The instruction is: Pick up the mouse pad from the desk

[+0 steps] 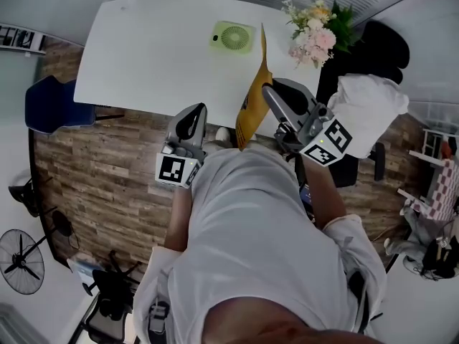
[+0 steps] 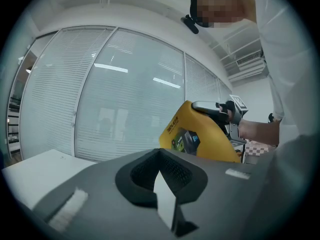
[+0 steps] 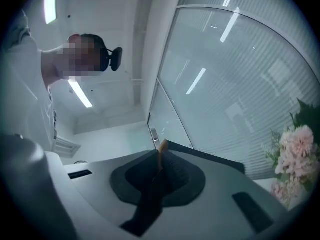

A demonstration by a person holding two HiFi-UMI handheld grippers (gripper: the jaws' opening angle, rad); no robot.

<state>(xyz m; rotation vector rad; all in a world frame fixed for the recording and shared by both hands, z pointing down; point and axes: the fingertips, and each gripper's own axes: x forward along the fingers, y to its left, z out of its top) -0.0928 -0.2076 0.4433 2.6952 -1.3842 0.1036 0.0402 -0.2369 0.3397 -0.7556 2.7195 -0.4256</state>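
**Q:** Hanging above the white desk's (image 1: pixel 143 56) near edge, is that the yellow mouse pad (image 1: pixel 252 102)?

**A:** Yes, upright on edge, pinched in your right gripper (image 1: pixel 267 89). Your left gripper (image 1: pixel 196 112), near it, is clenched empty.

Lettering (image 2: pixel 174 127) on yellow mouse pad (image 2: pixel 210 141) too blurred to read, no other legible text
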